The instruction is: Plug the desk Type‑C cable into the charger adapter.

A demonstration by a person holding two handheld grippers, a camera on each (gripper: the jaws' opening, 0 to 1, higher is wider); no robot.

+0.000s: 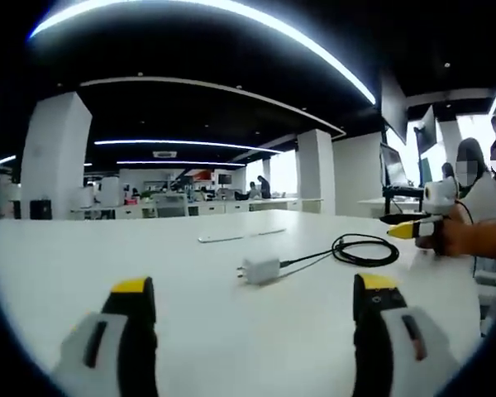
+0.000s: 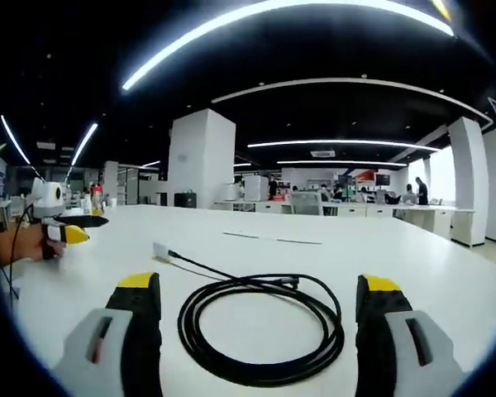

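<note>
1. The left gripper (image 1: 255,308) hovers over the white desk (image 1: 149,256) with its jaws spread and nothing between them. The white charger adapter (image 1: 261,270) lies just ahead, unheld. It is light and looks free to slide, so any push on it without a firm pinch would likely skate it away.
2. The right gripper (image 2: 254,308) also has its jaws spread and empty, hanging over the coiled black Type‑C cable (image 2: 260,331). The loose plug end (image 2: 291,282) rests across the top of the coil — a grab on the loop instead of the plug would leave the connector flopping.
3. In the left gripper view one cable end already seems to sit at the adapter. Whether it is seated, I cannot tell. Tugging the coil could drag the adapter.
4. Small port, small plug — a tilted approach would likely jam or miss.
</note>
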